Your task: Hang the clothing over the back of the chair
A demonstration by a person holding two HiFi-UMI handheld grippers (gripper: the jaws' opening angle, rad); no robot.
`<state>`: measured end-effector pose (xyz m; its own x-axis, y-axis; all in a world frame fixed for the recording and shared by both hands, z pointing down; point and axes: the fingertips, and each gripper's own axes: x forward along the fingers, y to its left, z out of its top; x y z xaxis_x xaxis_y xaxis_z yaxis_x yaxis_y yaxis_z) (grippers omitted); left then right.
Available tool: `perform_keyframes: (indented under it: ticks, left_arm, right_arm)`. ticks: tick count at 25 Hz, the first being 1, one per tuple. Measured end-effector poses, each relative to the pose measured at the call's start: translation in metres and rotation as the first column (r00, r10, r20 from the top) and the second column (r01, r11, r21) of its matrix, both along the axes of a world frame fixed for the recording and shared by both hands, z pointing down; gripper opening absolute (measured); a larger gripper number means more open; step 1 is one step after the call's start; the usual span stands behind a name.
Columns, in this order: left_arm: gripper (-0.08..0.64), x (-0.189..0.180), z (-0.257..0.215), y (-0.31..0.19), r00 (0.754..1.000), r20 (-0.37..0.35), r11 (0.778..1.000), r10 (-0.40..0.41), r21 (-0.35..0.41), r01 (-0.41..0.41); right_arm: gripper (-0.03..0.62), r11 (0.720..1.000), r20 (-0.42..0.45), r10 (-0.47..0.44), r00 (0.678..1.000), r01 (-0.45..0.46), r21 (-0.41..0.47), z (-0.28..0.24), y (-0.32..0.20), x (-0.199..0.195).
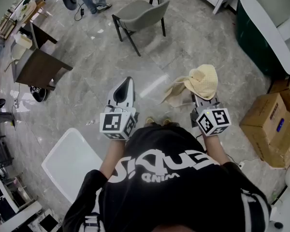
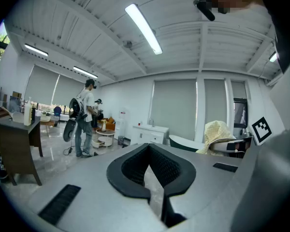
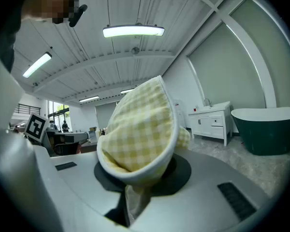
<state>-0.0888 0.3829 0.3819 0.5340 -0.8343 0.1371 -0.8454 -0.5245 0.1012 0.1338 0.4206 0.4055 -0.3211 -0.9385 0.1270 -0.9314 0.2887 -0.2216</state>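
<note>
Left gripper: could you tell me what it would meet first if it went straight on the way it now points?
Probably the grey chair. In the head view the left gripper points across bare floor roughly towards it, though depth is hard to judge.

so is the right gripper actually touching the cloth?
Touching. In the right gripper view, the right gripper has its jaws closed on a fold of the yellow checked cloth.
</note>
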Motion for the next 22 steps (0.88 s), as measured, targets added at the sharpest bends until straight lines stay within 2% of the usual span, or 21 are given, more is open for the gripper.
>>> perform_keyframes:
  ticks: [13, 22]
  left_arm:
    - [0.015, -0.02, 0.008, -0.025, 0.999, -0.007, 0.999, 0.039, 0.013, -0.039]
    - [0.015, -0.03, 0.013, -0.061, 0.999, -0.013, 0.999, 0.038, 0.004, -0.038]
  right_arm:
    - [0.061, 1.0, -0.009, 0.009, 1.0, -0.009, 0.018, 0.002, -0.018, -0.018]
    - [0.061, 0.999, -0.006, 0.031, 1.0, -0.031, 0.025, 0.002, -0.055, -0.016]
